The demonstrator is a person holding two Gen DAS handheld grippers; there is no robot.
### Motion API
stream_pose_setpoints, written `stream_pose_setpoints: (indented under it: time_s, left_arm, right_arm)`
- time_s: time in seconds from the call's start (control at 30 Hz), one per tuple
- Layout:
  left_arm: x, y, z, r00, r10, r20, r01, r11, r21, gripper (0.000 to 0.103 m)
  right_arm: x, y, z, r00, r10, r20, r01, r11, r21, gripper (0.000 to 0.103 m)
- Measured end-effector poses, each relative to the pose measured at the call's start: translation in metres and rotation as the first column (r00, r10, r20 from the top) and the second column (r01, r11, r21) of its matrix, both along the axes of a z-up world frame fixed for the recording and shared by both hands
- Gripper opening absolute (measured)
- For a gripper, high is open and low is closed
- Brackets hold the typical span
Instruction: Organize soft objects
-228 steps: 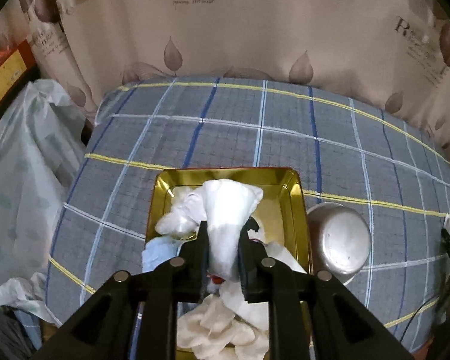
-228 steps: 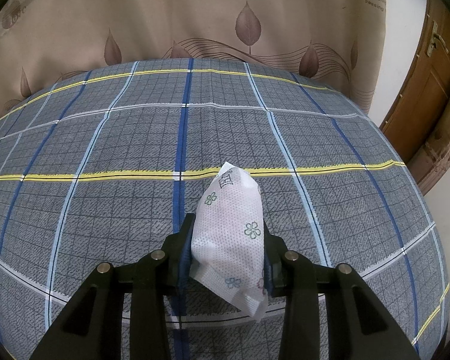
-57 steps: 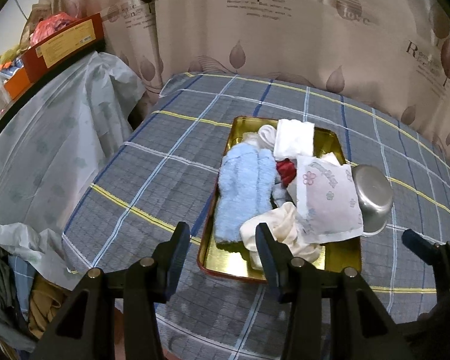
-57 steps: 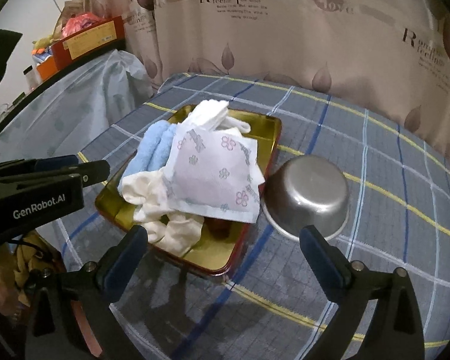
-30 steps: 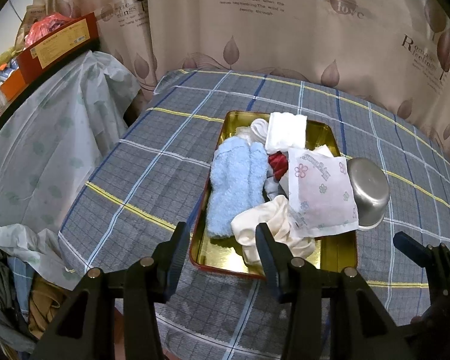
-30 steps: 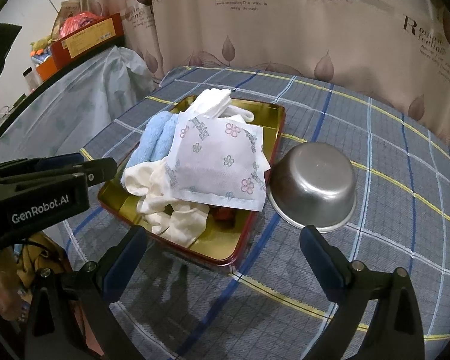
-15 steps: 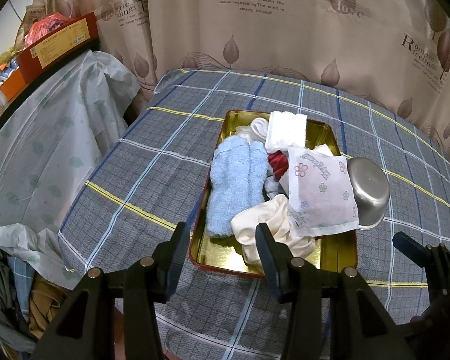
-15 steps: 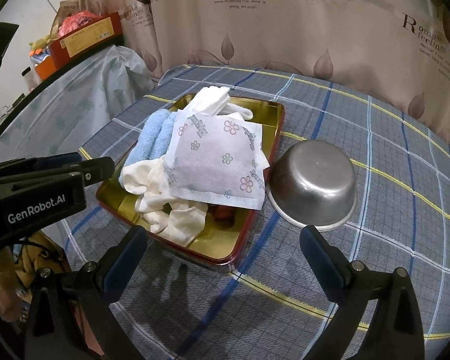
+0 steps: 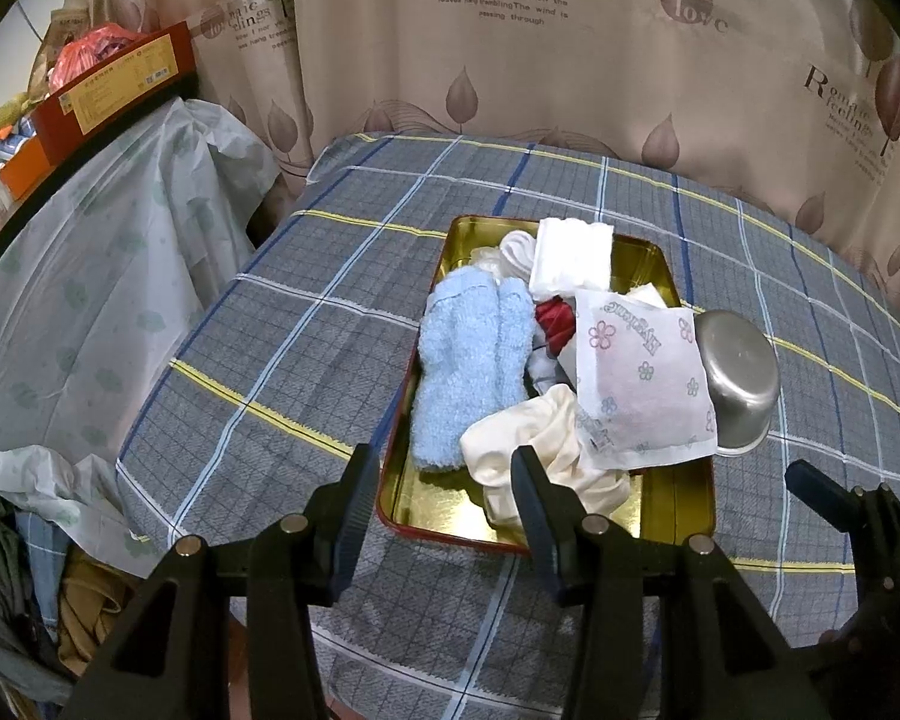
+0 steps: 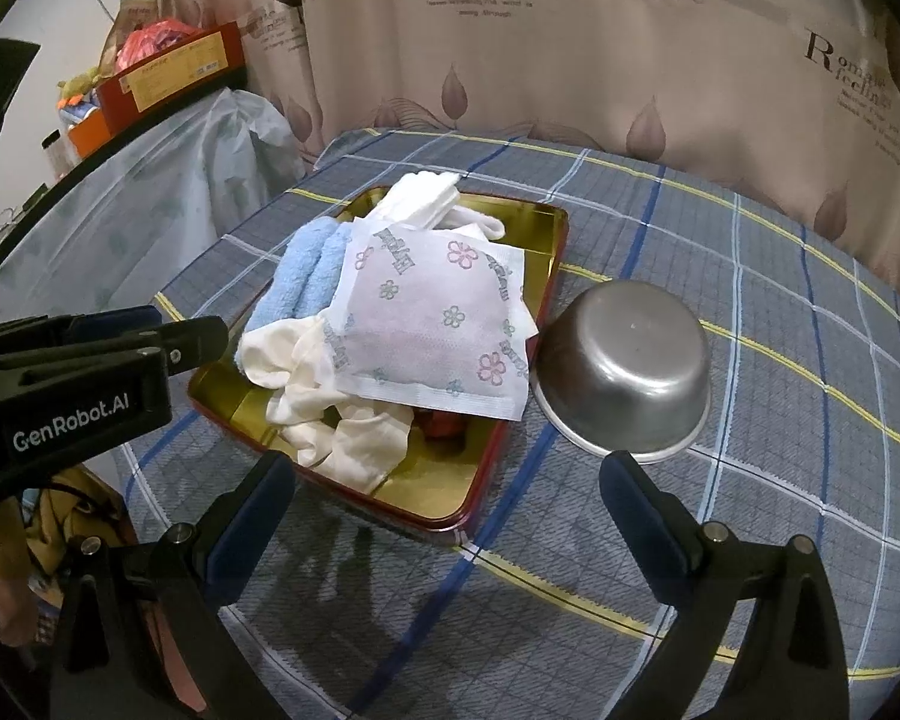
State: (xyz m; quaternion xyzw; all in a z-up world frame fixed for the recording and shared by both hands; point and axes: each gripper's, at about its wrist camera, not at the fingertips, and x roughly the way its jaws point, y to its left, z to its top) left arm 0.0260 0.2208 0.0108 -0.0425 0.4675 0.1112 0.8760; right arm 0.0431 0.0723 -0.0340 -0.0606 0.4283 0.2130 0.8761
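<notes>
Left gripper (image 9: 439,483): fingers spread, nothing between them, held above the near edge of the desk.
Right gripper (image 10: 444,492): fingers spread very wide, empty, likewise above the near edge.
Tray (image 9: 648,516): gold inside, dark red rim, rectangular; straight ahead of the left fingers, its near rim just past their tips; ahead and left of the gap between the right fingers.
Blue socks (image 9: 471,369): fluffy pale blue pair, lying lengthwise along the tray's left side, just beyond the left fingertips.
Cream cloth (image 9: 546,450): crumpled, off-white, at the tray's near end, partly hidden behind the left gripper's right finger.
Flowered pack (image 10: 432,324): flat white pouch with pink and green flower prints and lettering, resting on top of the pile, one corner overhanging the tray's right rim.
White folded cloth (image 9: 572,257): at the tray's far end, beside a rolled white piece.
Red item (image 9: 555,319): small, mostly buried between the socks and the pack; kind cannot be told.
Metal bowl (image 10: 627,360): upside down, touching the tray's right rim, ahead of the right gripper's right finger.
Desk (image 9: 306,324): covered with a grey plaid cloth with blue, white and yellow lines.
</notes>
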Motion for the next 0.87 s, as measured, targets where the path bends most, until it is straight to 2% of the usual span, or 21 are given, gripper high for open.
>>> stream_pose_setpoints:
  time_s: [0.87]
  left_arm:
    - [0.0009,0.0017,0.0023,1.0,0.006,-0.003,-0.006,1.0,-0.009,0.046]
  right_arm:
    - [0.0004,0.0043,0.0005,1.0,0.008,-0.004,-0.008,1.0,-0.012,0.1]
